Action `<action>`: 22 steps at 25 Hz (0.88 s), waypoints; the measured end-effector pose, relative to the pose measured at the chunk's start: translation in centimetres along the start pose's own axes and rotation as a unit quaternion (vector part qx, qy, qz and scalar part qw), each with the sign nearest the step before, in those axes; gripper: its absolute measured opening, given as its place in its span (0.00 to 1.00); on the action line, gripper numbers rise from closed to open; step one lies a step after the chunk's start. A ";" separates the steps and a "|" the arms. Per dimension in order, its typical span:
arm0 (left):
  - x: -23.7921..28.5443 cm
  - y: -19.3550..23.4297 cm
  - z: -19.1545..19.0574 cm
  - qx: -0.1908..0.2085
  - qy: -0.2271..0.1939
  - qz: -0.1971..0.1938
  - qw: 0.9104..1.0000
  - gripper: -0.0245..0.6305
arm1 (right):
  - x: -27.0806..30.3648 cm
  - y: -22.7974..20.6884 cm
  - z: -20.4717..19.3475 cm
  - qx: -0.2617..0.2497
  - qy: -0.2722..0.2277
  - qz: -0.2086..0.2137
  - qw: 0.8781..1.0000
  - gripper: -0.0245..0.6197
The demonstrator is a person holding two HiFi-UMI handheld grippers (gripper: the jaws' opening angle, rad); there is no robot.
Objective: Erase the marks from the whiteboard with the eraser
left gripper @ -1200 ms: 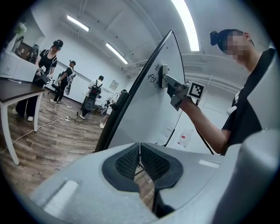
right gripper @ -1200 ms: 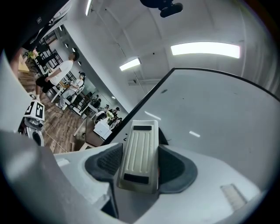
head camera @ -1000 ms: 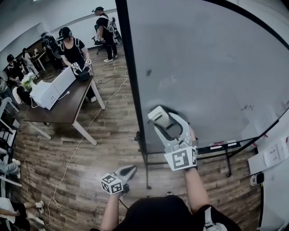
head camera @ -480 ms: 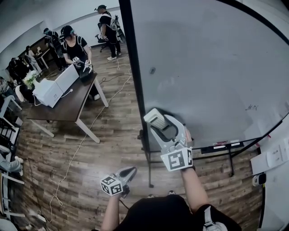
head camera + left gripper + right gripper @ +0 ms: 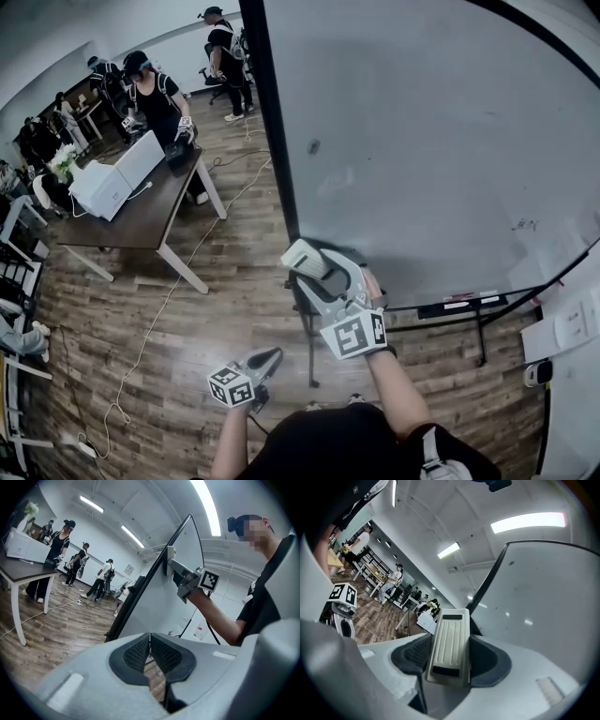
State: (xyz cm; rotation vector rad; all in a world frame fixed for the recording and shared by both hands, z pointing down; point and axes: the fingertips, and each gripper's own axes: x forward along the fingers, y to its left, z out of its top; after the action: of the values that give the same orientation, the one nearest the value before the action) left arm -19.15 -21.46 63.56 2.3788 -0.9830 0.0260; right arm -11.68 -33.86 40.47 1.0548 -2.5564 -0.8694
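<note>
Our right tool [image 5: 312, 265] is clamped on the eraser [image 5: 305, 259], which sits at the lower left edge of the whiteboard [image 5: 422, 122], by its dark frame [image 5: 272, 141]. Our left tool [image 5: 267, 358] hangs low, jaws together on nothing. A small mark [image 5: 313, 146] shows higher up, and a scribble [image 5: 525, 225] far to the right. We judge it best to lay the eraser flat on the board and sweep each one with even pressure.
</note>
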 end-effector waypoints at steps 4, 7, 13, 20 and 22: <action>0.4 -0.2 0.1 0.001 -0.002 0.000 1.000 0.07 | -0.3 -0.2 -0.2 0.001 0.000 0.000 1.000 0.43; 0.9 -0.7 -0.1 0.001 0.000 -0.003 1.000 0.07 | -1.1 -0.8 -0.9 0.001 0.004 -0.006 1.000 0.43; 2.1 -1.8 -0.3 0.002 0.005 -0.011 1.000 0.07 | -3.1 -2.7 -2.2 -0.004 0.017 -0.021 1.000 0.43; 4.0 -3.3 -0.5 0.005 0.011 -0.023 1.000 0.07 | -5.4 -5.1 -3.5 -0.006 0.027 -0.041 0.999 0.43; 4.6 -3.6 -0.6 0.006 0.013 -0.026 1.000 0.07 | -5.8 -5.6 -3.9 -0.006 0.030 -0.045 0.999 0.43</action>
State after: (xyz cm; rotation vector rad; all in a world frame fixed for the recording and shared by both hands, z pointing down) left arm -13.33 -22.03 63.34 2.4074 -0.9101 0.0439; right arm -2.71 -34.61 40.16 1.1811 -2.4682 -0.8593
